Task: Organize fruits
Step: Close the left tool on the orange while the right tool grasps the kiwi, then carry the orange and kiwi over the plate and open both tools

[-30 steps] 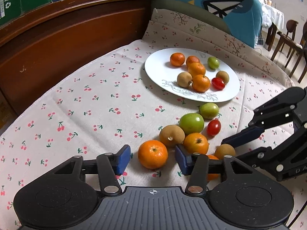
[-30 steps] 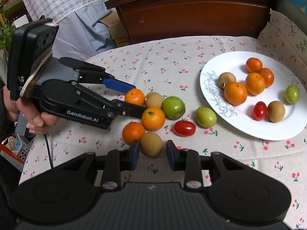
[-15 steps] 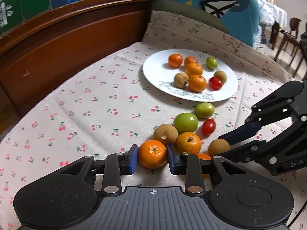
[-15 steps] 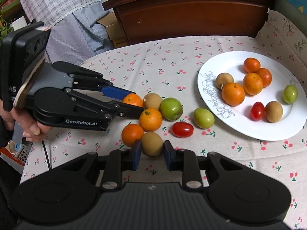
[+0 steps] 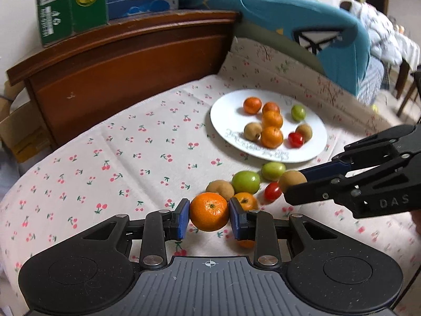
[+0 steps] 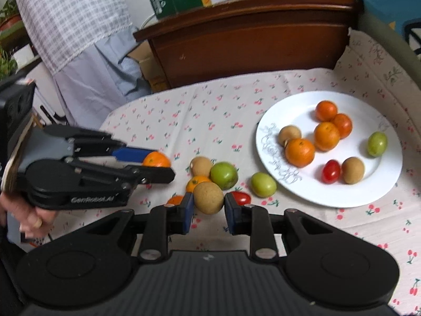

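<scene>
My left gripper (image 5: 209, 216) is shut on an orange tangerine (image 5: 209, 215) and holds it above the cloth. My right gripper (image 6: 208, 206) is shut on a brown longan-like fruit (image 6: 208, 197), also lifted. On the cloth remain a brown fruit (image 5: 220, 188), an orange (image 5: 244, 201), two green fruits (image 5: 246, 182) (image 5: 273, 170) and a red cherry tomato (image 5: 272, 191). The white plate (image 5: 229, 121) at the back right holds several oranges, brown fruits, a green fruit and a tomato. The right gripper shows in the left wrist view (image 5: 302, 181), the left gripper in the right wrist view (image 6: 158, 164).
A cherry-print cloth (image 5: 131, 158) covers the round table. A wooden headboard (image 5: 126, 60) stands behind it with cartons (image 5: 71, 2) on top. A blue cushion (image 5: 302, 34) lies at the back right. A person's hand (image 6: 29, 216) holds the left gripper.
Both grippers closed on their fruits and lifted them off the cloth: the left on the tangerine, the right on the brown fruit. Both views tilted upward.
</scene>
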{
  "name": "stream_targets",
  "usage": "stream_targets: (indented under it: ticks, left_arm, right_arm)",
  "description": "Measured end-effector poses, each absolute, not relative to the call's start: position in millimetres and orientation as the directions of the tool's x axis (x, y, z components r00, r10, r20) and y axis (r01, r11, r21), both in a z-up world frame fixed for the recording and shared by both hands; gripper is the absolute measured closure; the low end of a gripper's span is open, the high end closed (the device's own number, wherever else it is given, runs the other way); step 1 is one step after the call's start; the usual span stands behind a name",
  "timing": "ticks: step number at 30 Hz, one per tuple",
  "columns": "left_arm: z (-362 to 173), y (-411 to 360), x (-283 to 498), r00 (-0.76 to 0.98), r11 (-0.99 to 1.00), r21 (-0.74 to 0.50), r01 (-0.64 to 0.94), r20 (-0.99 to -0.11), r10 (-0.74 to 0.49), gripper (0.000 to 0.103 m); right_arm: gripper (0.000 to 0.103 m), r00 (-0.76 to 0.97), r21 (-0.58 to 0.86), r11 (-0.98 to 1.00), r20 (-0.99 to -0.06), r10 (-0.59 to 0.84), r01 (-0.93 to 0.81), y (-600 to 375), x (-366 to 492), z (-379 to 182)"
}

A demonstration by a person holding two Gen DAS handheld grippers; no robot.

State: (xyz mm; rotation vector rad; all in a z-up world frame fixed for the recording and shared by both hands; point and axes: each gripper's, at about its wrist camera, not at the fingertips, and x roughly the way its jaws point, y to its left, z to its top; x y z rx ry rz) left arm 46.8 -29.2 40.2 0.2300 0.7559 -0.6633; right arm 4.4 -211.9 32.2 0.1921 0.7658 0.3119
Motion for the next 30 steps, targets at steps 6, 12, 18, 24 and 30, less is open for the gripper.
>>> stream_targets:
  ticks: [6, 12, 18, 24, 30]
  left_arm:
    - [57.0, -28.3, 36.2, 0.572, 0.801, -0.053, 0.597, -0.672, -0.470, 0.074]
    - [69.0, -29.8, 31.0, 0.597, 0.815, -0.057, 0.577, -0.651, -0.468, 0.074]
    - [79.8, -38.9, 32.2, 0.617, 0.817, -0.067, 0.572, -0.622, -0.483, 0.074]
    - [88.7, -50.4, 39.5, 0.625, 0.816, -0.096, 0.569, -0.594, -0.506, 0.074]
    - [92.2, -62.6, 52.9, 0.645, 0.834, -0.108, 0.542, -0.582, -0.495, 0.074]
  right_arm:
    - [0.078, 0.710, 0.300, 0.935, -0.616, 0.340, -0.187, -221.5, 1.8, 44.9]
    - [0.078, 0.737, 0.312, 0.935, -0.590, 0.329, -0.167, -232.2, -1.7, 56.1]
    - [0.078, 0.783, 0.341, 0.930, -0.539, 0.312, -0.136, -253.7, -4.8, 79.0]
    - [0.078, 0.817, 0.351, 0.931, -0.503, 0.282, -0.105, -280.1, -1.2, 98.7]
    - [0.078, 0.826, 0.356, 0.932, -0.503, 0.254, -0.070, -302.2, 6.7, 105.4]
